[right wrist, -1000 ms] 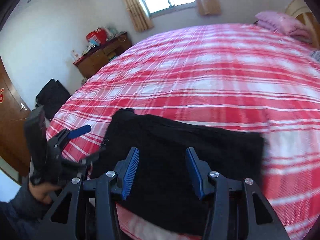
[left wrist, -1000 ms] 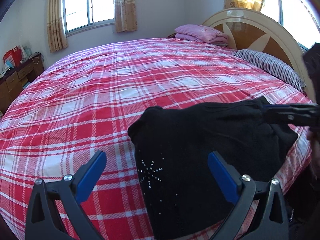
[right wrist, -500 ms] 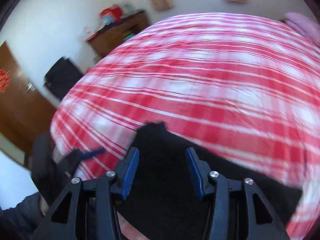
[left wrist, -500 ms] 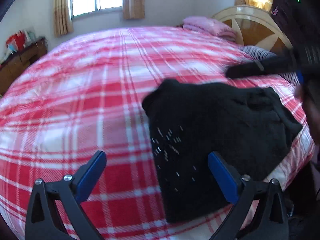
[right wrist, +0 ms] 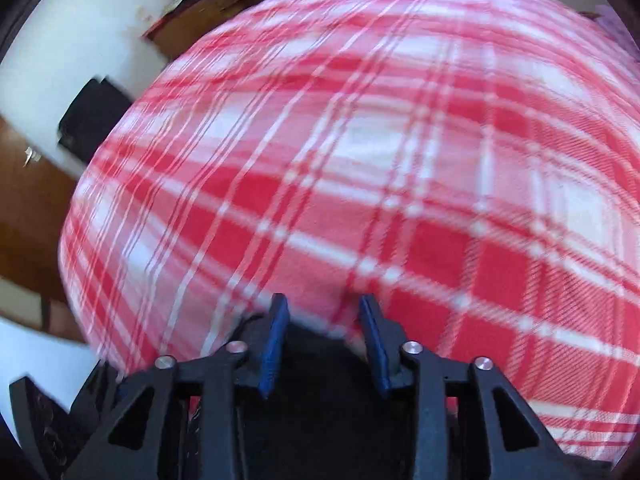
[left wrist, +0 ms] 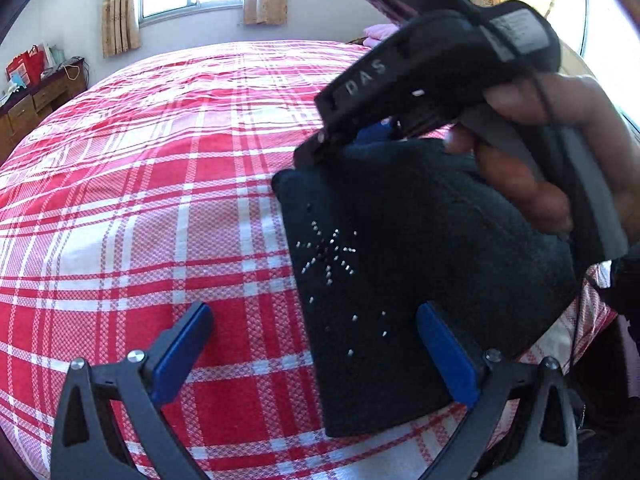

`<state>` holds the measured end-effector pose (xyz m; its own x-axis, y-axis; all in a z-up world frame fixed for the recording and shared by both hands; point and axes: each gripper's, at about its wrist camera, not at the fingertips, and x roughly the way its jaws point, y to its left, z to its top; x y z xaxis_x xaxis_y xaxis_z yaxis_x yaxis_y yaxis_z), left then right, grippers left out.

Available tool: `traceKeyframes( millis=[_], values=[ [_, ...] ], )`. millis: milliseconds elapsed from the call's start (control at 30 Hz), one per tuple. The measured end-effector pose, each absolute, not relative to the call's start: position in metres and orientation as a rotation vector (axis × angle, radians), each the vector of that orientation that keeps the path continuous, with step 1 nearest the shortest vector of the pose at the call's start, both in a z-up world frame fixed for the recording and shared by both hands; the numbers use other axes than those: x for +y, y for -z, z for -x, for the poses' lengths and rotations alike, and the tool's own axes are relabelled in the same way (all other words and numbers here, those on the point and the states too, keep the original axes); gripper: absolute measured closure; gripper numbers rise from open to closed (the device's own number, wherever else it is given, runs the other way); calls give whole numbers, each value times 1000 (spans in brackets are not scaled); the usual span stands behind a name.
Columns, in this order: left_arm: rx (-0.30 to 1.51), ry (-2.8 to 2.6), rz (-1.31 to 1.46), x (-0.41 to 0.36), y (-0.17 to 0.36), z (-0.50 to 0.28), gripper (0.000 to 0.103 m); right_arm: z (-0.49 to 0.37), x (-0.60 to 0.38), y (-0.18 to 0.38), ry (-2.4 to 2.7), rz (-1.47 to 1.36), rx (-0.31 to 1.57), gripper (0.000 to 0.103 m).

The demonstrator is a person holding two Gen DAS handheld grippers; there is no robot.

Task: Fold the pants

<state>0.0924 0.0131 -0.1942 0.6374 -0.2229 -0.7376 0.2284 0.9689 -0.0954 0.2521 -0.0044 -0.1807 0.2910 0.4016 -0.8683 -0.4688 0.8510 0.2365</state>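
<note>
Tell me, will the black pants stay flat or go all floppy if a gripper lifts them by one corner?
Probably floppy: the black pants are soft cloth lying limp in folded layers on the plaid bedspread, so the fold would likely fall open. They look thick and fuzzy, so they should not slip easily from the closing right gripper.

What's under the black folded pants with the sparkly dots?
The black folded pants with silver studs lie on a red and white plaid bedcover, which shows all around them. Whatever lies directly beneath the pants is covered and cannot be seen.
</note>
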Motion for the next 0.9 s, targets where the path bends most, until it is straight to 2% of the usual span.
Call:
traceKeyframes(
  millis=[133, 300, 367, 433, 667, 900],
  values=[
    [839, 263, 0, 13, 193, -89, 0, -244, -36, 166, -593, -15, 1093, 66],
    [827, 260, 35, 21, 189, -92, 0, -191, -114, 125, -591, -114, 974, 65],
    [796, 231, 38, 27, 182, -92, 0, -171, -141, 116, -537, -123, 941, 49],
    [764, 219, 54, 33, 176, -92, 0, -145, -181, 111, -457, -130, 906, 44],
    [787, 260, 128, 41, 182, -101, 0, -107, -278, 153, -337, -348, 958, 44],
    [785, 267, 103, 29, 184, -100, 0, -104, -267, 171, -432, -372, 954, 44]
  ],
)
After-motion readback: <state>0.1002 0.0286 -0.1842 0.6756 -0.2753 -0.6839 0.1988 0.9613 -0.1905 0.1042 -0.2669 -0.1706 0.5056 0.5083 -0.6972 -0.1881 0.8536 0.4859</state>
